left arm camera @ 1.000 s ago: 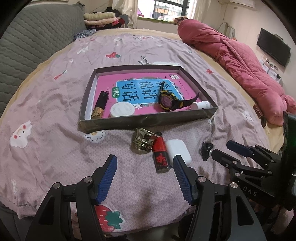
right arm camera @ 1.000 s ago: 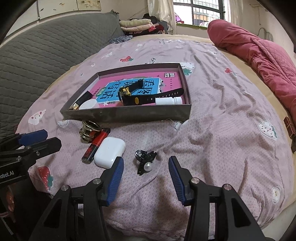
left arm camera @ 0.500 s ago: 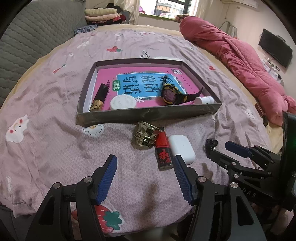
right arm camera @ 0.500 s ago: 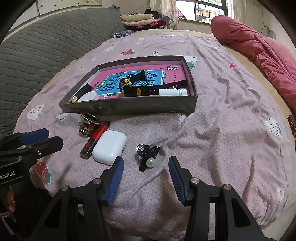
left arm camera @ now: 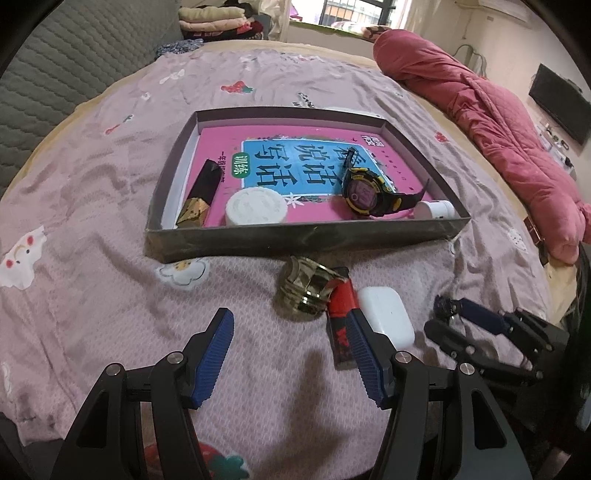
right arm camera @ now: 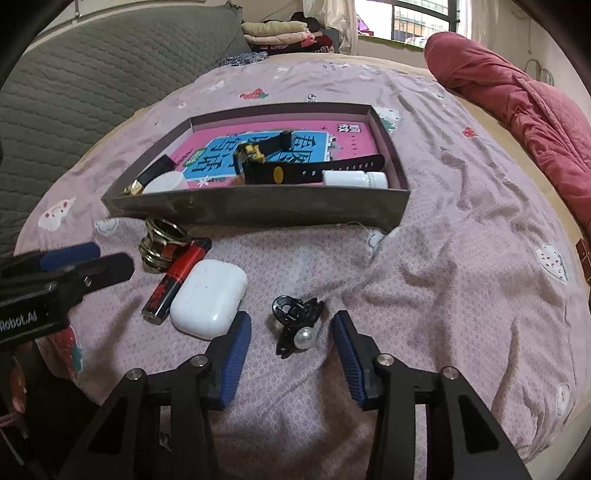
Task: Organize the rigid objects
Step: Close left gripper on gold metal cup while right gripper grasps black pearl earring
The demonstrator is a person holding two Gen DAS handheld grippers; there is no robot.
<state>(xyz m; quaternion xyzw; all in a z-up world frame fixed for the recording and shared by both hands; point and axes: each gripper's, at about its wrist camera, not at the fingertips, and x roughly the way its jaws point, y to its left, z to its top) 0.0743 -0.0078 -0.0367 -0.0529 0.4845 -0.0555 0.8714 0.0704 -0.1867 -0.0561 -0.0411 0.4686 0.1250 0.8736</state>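
Lying between the narrowing, still-parted right tool (right arm camera: 291,334) blades: black pearl hair clip (right arm camera: 295,323), untouched.

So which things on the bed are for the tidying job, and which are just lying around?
For the job: dark cardboard tray, black hair clip with a pearl, white earbud case, red lipstick tube, gold metal cap, black-and-yellow watch.

Just lying about: rolled pink quilt, folded clothes pile, grey padded headboard.
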